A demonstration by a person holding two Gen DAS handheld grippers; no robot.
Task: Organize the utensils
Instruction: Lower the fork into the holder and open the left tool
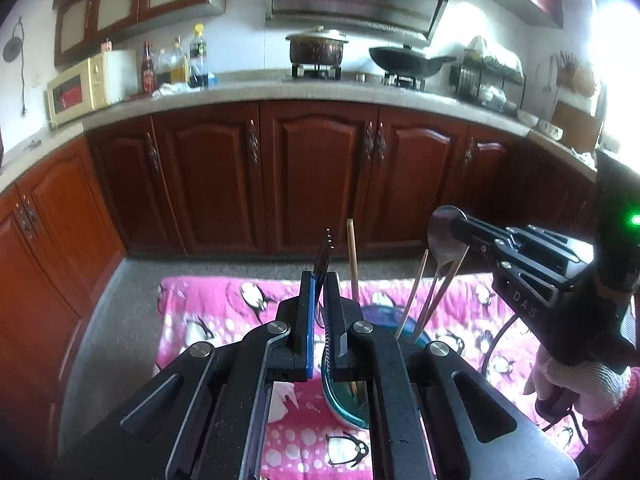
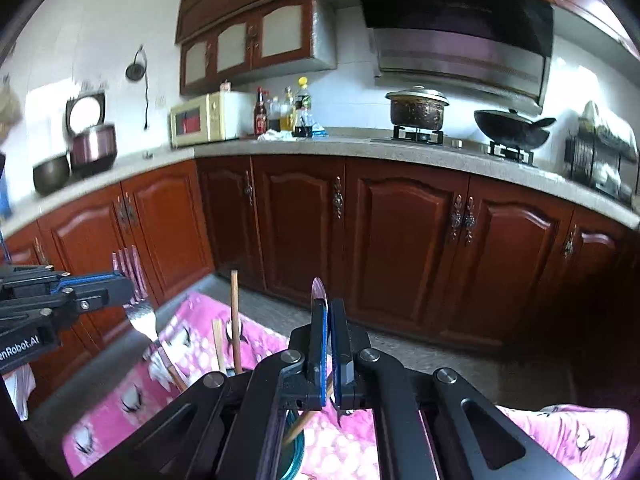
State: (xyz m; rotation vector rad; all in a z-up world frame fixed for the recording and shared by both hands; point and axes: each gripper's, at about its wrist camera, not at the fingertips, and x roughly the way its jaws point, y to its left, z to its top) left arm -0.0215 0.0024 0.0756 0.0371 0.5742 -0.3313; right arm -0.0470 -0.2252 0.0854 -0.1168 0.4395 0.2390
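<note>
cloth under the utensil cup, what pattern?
Pink cloth with black-and-white penguins and white dots; clearest in the left wrist view.

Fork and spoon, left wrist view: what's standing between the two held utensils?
In the left wrist view, a thick wooden stick stands upright between the fork in the left gripper and the spoon in the right gripper; two thinner chopsticks lean beside the spoon.

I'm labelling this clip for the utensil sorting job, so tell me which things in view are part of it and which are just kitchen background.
Part of the job:
- fork, in the left gripper
- spoon, in the right gripper
- chopsticks
- blue bowl

Just lying about:
- microwave
- bottles
- lidded pot
- wok
- dish rack
- penguin cloth
</note>
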